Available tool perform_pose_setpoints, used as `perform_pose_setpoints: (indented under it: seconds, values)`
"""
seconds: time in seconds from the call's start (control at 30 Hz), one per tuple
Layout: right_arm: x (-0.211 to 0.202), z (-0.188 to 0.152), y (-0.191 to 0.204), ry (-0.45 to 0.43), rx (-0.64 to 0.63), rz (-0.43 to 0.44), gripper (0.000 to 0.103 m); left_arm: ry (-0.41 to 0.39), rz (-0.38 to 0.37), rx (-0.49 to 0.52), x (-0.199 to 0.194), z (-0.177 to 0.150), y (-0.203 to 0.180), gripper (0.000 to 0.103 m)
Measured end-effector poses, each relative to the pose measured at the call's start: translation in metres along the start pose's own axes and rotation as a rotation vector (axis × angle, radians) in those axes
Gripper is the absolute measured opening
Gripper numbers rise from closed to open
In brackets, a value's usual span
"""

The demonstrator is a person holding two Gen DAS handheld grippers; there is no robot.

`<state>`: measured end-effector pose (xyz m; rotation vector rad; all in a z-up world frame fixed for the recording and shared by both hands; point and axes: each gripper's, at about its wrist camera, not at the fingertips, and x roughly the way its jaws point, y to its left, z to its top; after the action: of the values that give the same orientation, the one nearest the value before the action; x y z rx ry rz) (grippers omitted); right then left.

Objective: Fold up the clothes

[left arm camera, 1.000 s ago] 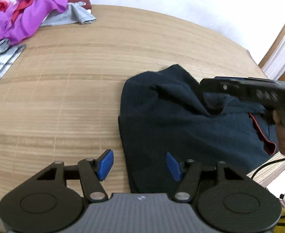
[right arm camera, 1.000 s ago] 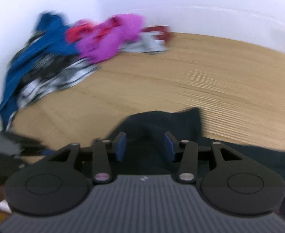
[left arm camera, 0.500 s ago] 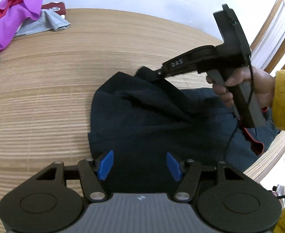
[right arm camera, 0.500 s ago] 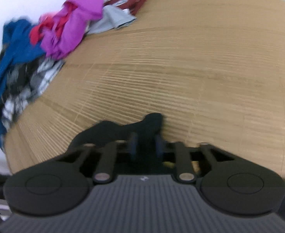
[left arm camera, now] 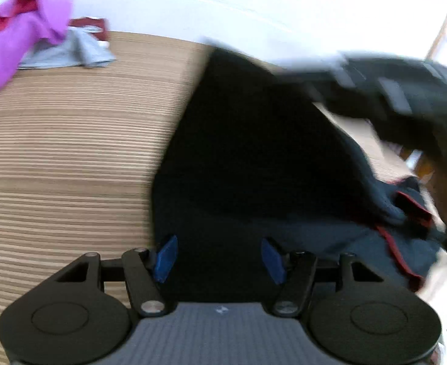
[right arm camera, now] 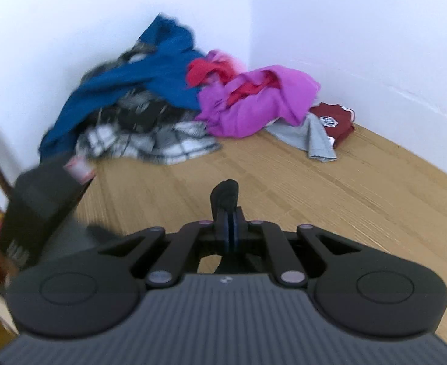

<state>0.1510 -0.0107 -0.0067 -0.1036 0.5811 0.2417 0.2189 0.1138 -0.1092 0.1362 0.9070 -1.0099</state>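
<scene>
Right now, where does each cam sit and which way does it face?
Left wrist: on the left gripper, tilted down at the dark garment on the wooden table; shows its own open fingers and the blurred right gripper lifting the cloth.
Right wrist: on the right gripper, facing the corner clothes pile; its fingers are shut on a fold of dark garment.
Shared: table, purple garment, grey garment.
</scene>
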Motion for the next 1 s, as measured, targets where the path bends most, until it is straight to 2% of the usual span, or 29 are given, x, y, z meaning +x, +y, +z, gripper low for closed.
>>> perform_pose_setpoints:
  seconds: [0.1, 0.2, 0.33, 0.43, 0.5, 0.57, 0.63, 0.73, 0.83, 0.9, 1.0]
  values:
    - [0.009, -0.017, 0.013, 0.047, -0.062, -0.025, 0.006, -0.019, 0.077, -0.035, 0.0, -0.001, 0.018, 0.063]
    - [0.018, -0.04, 0.028, 0.121, -0.09, -0.003, 0.007, -0.018, 0.168, -0.054, -0.004, -0.006, 0.029, 0.063]
    - [0.029, -0.072, 0.059, 0.256, -0.171, 0.037, 0.01, -0.017, 0.212, -0.101, -0.02, -0.017, 0.043, 0.063]
    - [0.03, -0.081, 0.075, 0.273, -0.155, 0.019, 0.024, -0.018, 0.233, -0.127, -0.031, -0.021, 0.047, 0.063]
    - [0.022, -0.078, 0.079, 0.24, -0.126, -0.015, 0.035, -0.034, 0.222, -0.131, -0.036, -0.017, 0.04, 0.063]
    - [0.011, -0.075, 0.077, 0.205, -0.057, -0.064, 0.042, -0.047, 0.196, -0.12, -0.039, -0.011, 0.03, 0.063]
    - [-0.003, -0.074, 0.071, 0.16, 0.016, -0.118, 0.043, -0.051, 0.151, -0.086, -0.043, -0.006, 0.018, 0.064]
    - [-0.03, -0.084, 0.055, 0.11, 0.119, -0.276, 0.043, -0.038, 0.09, 0.001, -0.04, 0.004, -0.004, 0.065]
    - [-0.05, -0.104, 0.025, 0.156, 0.253, -0.429, 0.043, 0.0, 0.058, 0.087, -0.023, 0.01, -0.024, 0.065]
    - [-0.07, -0.124, 0.001, 0.191, 0.429, -0.518, 0.043, 0.026, 0.054, 0.129, -0.009, 0.011, -0.034, 0.065]
    - [-0.108, -0.159, -0.039, 0.125, 0.785, -0.601, 0.043, 0.066, 0.055, 0.146, 0.011, 0.012, -0.042, 0.064]
